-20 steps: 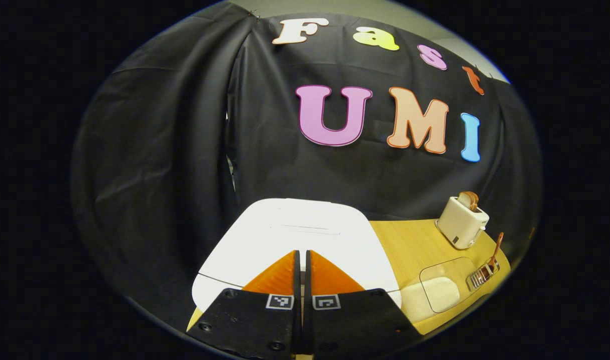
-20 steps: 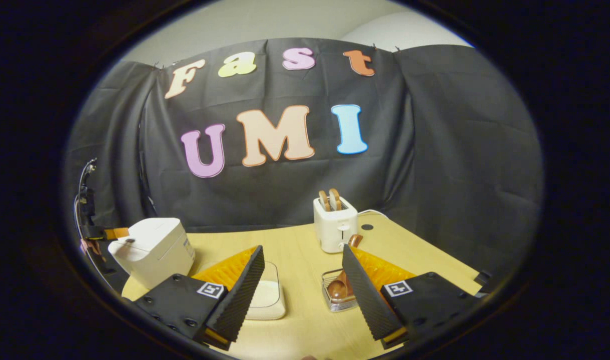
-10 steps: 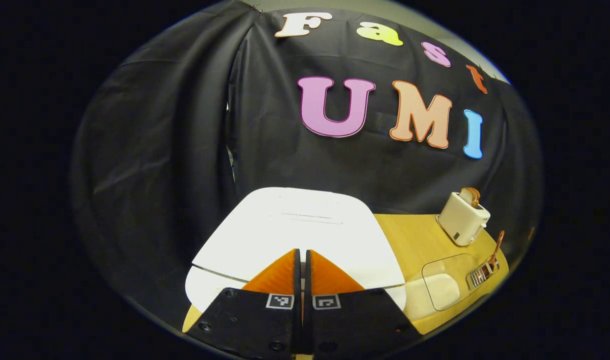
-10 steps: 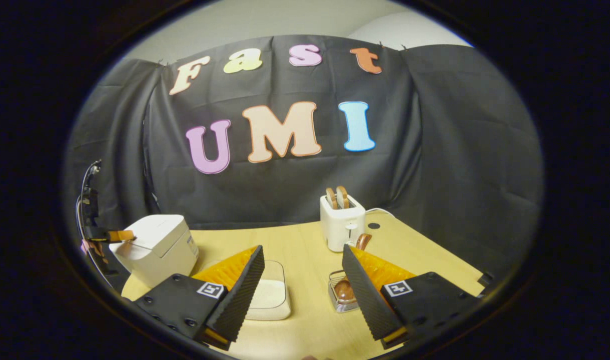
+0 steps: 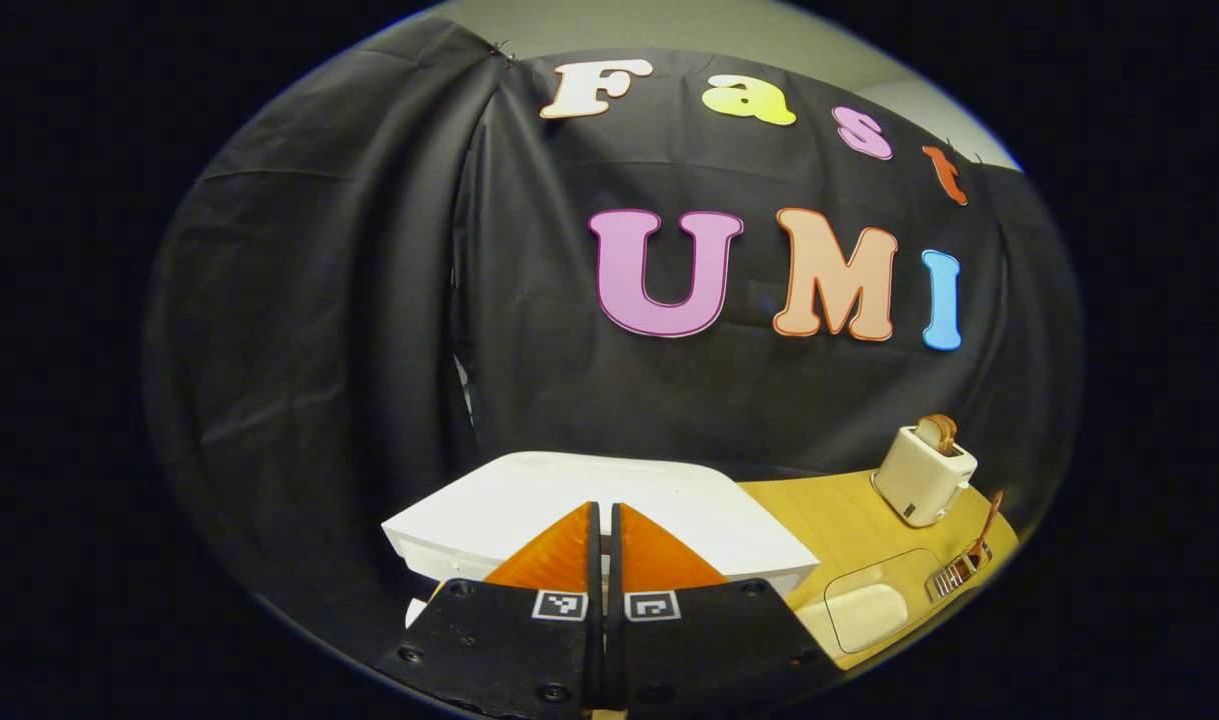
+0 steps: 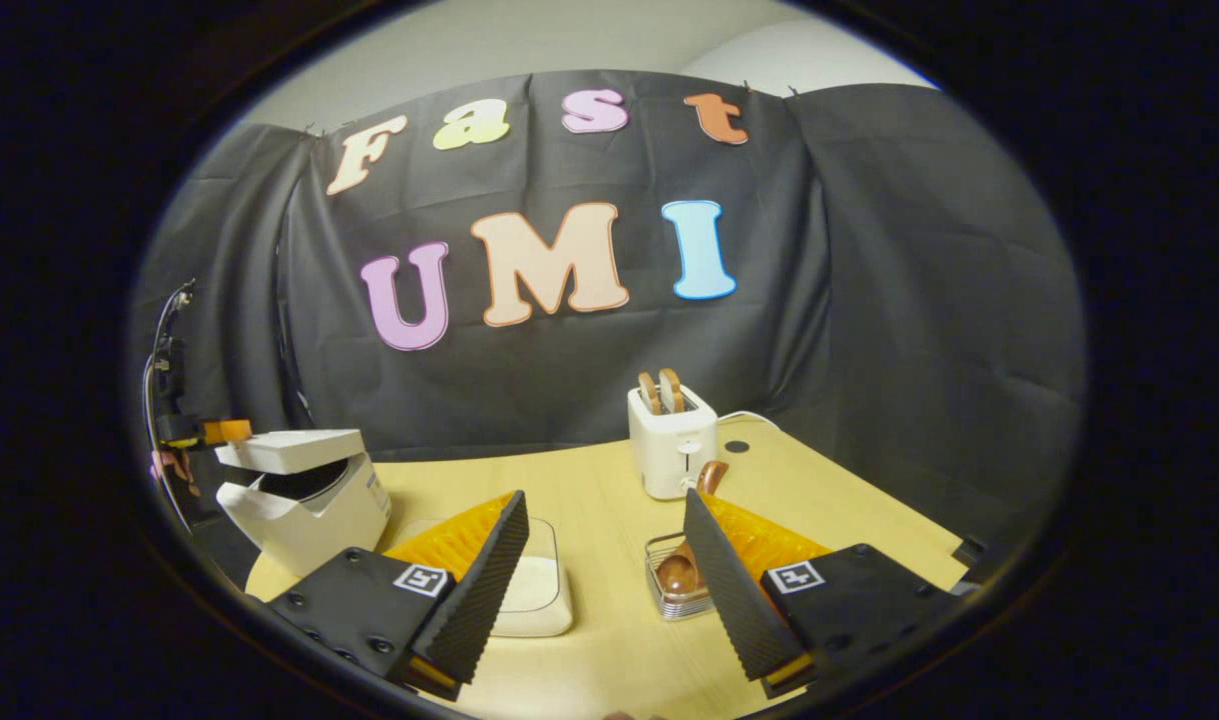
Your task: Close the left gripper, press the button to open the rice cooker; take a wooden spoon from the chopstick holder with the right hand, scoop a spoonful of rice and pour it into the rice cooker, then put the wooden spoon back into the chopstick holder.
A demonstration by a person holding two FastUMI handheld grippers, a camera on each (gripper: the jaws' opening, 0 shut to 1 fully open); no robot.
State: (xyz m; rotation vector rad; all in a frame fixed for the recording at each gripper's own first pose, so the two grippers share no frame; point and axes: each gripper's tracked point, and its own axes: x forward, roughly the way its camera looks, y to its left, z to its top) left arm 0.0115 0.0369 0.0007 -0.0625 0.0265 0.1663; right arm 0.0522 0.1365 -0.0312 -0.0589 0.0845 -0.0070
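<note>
Two fingers of the left gripper are pressed together with nothing between them, sitting at the front edge of the rice cooker. Half a second ago its lid lay flat and shut under them; now the lid has sprung up, and the right gripper view shows a dark gap under the raised lid with the left gripper's tip just behind it. So the button press has worked, and the opening step looks done.

Nearer in the right gripper view, the right gripper hangs over the worktop with its fingers spread wide and empty. Between them lie the lidded rice container and, just right of it, the wire chopstick holder with the wooden spoon standing in it, bowl down, its handle leaning toward the toaster farther back.

Next comes the right hand's part, I judge: reaching forward to the spoon handle, which is untouched. Whether the lid will rise fully on its own cannot be told.
</note>
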